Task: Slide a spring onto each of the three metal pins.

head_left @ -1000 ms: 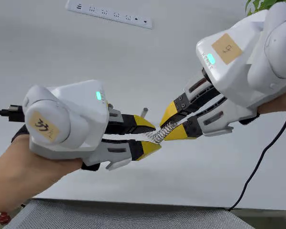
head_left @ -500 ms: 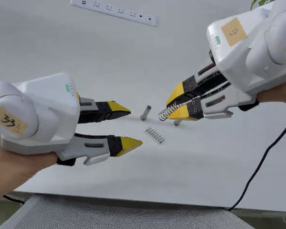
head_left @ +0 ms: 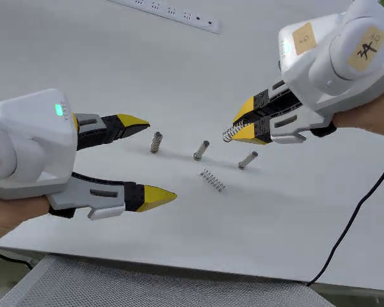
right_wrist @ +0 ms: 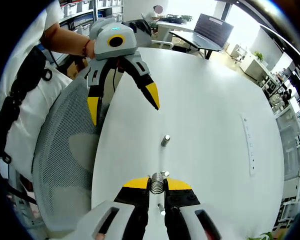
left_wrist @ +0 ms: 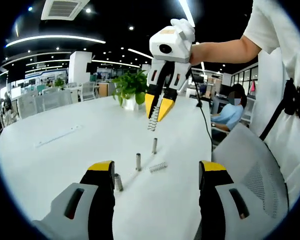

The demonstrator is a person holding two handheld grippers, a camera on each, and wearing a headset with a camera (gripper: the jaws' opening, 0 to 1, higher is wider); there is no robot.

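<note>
Three short metal pins stand on the white table (head_left: 115, 70). The left pin (head_left: 156, 142) wears a spring. The middle pin (head_left: 201, 150) and the right pin (head_left: 247, 160) are bare. A loose spring (head_left: 212, 180) lies in front of them. My right gripper (head_left: 239, 130) hovers above the pins, shut on a second spring (head_left: 230, 133) that pokes from its tips, as the right gripper view shows on the held spring (right_wrist: 158, 182). My left gripper (head_left: 159, 157) is open and holds nothing, left of the pins. In the left gripper view the bare pins (left_wrist: 138, 161) stand ahead of its jaws.
A white power strip (head_left: 173, 13) lies at the table's far side. A grey mesh chair (head_left: 147, 288) sits below the near edge. A black cable (head_left: 358, 217) trails off the right side. A potted plant (left_wrist: 130, 87) stands at the far end.
My left gripper has drawn back to the left and stands wide open. My right gripper has lifted up and right with the spring in it. The view has shifted too.
</note>
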